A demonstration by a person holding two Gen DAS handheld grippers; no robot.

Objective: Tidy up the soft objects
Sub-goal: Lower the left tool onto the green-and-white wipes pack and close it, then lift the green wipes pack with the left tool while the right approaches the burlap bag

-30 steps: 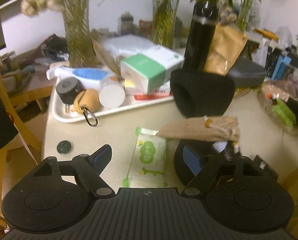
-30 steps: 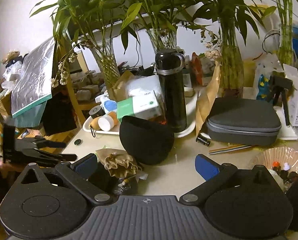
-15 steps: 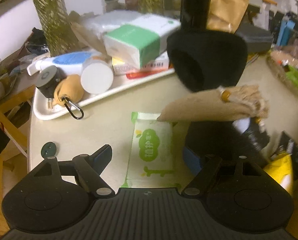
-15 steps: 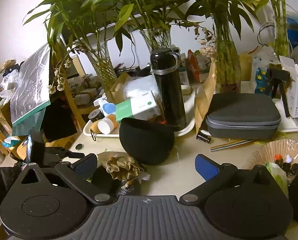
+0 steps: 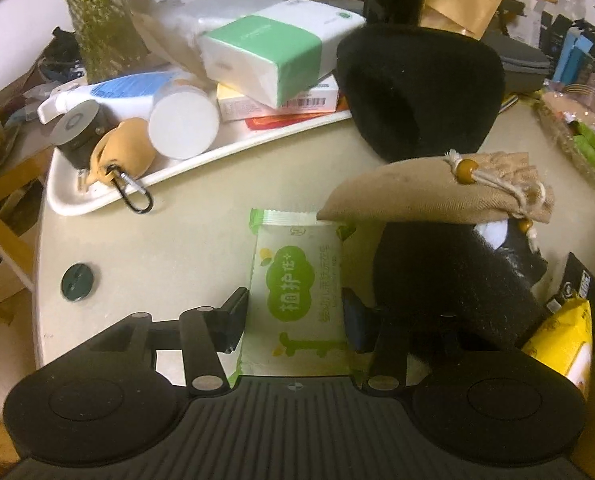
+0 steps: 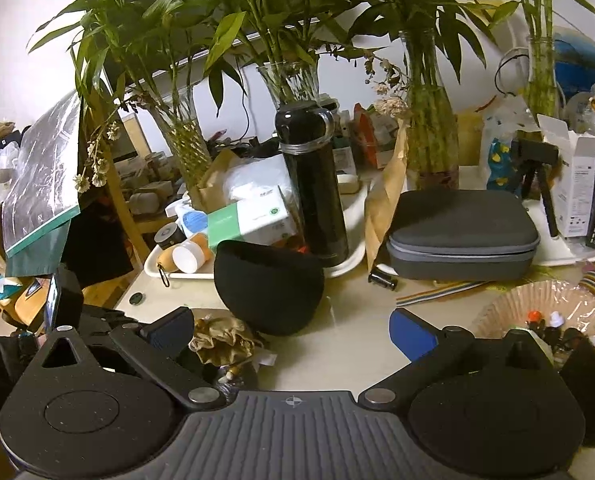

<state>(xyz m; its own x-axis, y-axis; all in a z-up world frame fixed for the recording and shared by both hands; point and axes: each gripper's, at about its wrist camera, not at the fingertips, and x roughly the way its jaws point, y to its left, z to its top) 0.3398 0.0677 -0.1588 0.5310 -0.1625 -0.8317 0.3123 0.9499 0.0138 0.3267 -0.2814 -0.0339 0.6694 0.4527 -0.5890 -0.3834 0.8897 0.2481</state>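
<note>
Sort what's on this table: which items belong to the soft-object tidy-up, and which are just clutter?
In play:
- wet-wipe pack, between the left hand-held gripper pads, which have just been closing
- tan drawstring pouch
- black fuzzy item

Just lying about:
- black flask
- grey zip case
- tissue box

A lived-in home: bamboo vases, a tissue pack and toiletries crowd the table.
</note>
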